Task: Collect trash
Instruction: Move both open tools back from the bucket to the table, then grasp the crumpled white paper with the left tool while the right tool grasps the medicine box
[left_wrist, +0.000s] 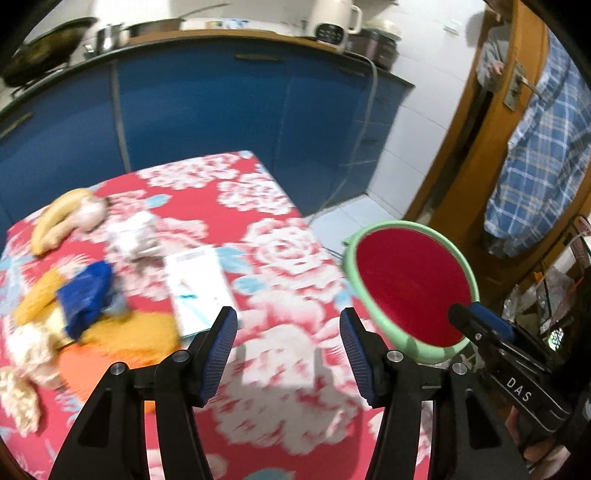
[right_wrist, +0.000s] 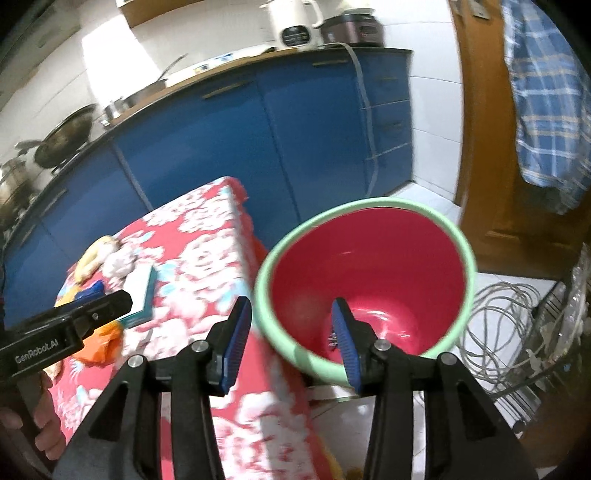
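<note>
Both my tools, left (left_wrist: 288, 354) and right (right_wrist: 291, 343), gape empty; next I reach for desk (left_wrist: 280, 387) trash (left_wrist: 88, 299) to drop in the bin (right_wrist: 295, 350).

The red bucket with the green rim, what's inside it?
The red bucket looks almost empty: one small dark bit lies at the bottom. The right gripper finger covers part of the bottom, so more could hide there.

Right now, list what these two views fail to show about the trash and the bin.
- Trash pile, left wrist view: motion blur; only a banana peel reads clearly.
- Bin bottom, right wrist view: right gripper finger covers it; a dark speck is unreadable.
- Bin inside, left wrist view: too shallow an angle.
</note>
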